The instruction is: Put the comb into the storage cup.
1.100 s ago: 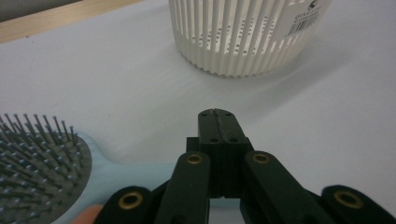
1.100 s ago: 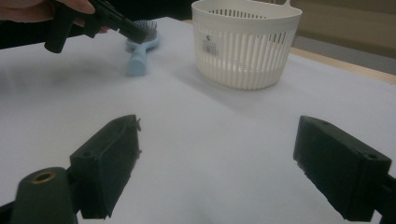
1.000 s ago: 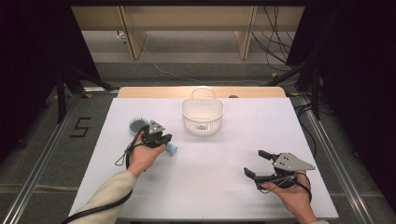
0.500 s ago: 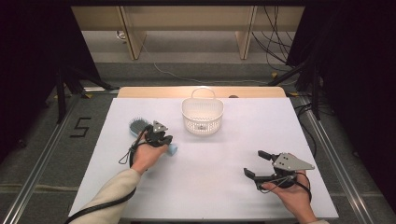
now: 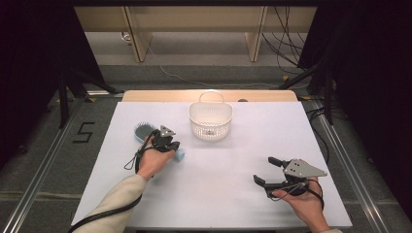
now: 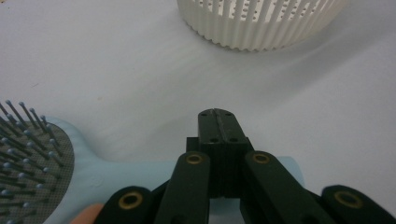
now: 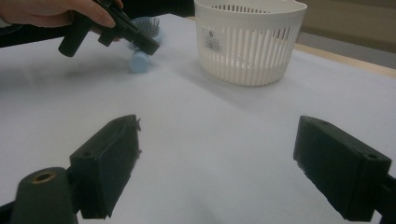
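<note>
The left gripper sits low over the handle of a light-blue brush on the left part of the white worktop. In the left gripper view its jaws are pressed together with no gap between their tips, and the brush handle runs crosswise beneath them; whether the jaws pinch the handle or merely rest shut above it cannot be told from that view. The bristled head of the brush lies to the left of the jaws, bristles up, and the far end of the handle pokes out on the other side (its round blue end shows in the right gripper view, just past the left gripper). The person's left hand wraps the gripper from behind.

A white slatted basket stands upright near the back middle of the worktop, its thin handle raised. It is near the brush but apart from it, with bare worktop between.

The right gripper is held at the front right, well apart from the brush and the basket. Its jaws are spread wide with nothing between them: in the right gripper view the two black pads stand far apart over bare worktop, pointing toward the basket.
</note>
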Action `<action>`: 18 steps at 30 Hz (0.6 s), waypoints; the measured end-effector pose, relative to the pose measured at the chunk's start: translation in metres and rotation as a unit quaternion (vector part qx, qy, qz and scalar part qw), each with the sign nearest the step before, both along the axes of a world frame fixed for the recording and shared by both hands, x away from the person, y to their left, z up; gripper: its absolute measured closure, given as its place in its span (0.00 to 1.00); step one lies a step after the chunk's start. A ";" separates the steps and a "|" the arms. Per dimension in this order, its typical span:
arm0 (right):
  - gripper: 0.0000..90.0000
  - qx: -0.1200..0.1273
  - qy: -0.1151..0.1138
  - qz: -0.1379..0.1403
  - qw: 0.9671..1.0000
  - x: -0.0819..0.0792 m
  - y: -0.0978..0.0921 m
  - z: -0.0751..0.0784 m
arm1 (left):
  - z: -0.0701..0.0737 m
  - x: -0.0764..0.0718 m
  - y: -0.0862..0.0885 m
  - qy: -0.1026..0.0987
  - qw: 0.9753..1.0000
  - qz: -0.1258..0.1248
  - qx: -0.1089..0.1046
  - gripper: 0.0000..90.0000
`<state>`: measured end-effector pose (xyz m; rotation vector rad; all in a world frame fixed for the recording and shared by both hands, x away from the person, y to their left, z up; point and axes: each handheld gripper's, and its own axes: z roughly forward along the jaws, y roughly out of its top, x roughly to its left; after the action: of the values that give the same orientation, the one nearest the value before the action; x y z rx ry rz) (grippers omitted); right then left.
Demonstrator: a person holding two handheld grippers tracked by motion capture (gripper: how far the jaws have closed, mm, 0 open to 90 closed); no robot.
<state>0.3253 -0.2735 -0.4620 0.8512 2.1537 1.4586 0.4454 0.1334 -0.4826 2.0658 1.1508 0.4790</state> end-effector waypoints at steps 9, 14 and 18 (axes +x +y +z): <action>0.17 0.000 0.000 0.000 1.000 0.000 0.000 0.000 | 0.002 0.000 0.001 0.008 1.000 -0.002 0.001 1.00; 0.17 0.001 -0.001 0.000 1.000 0.000 0.000 0.000 | 0.003 0.000 0.002 0.014 1.000 -0.004 0.004 1.00; 0.17 0.001 0.000 0.000 1.000 0.000 0.000 0.000 | 0.004 -0.001 0.002 0.020 1.000 -0.004 0.005 1.00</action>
<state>0.3253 -0.2737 -0.4620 0.8514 2.1529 1.4606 0.4448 0.1355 -0.4789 2.0966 1.1658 0.4437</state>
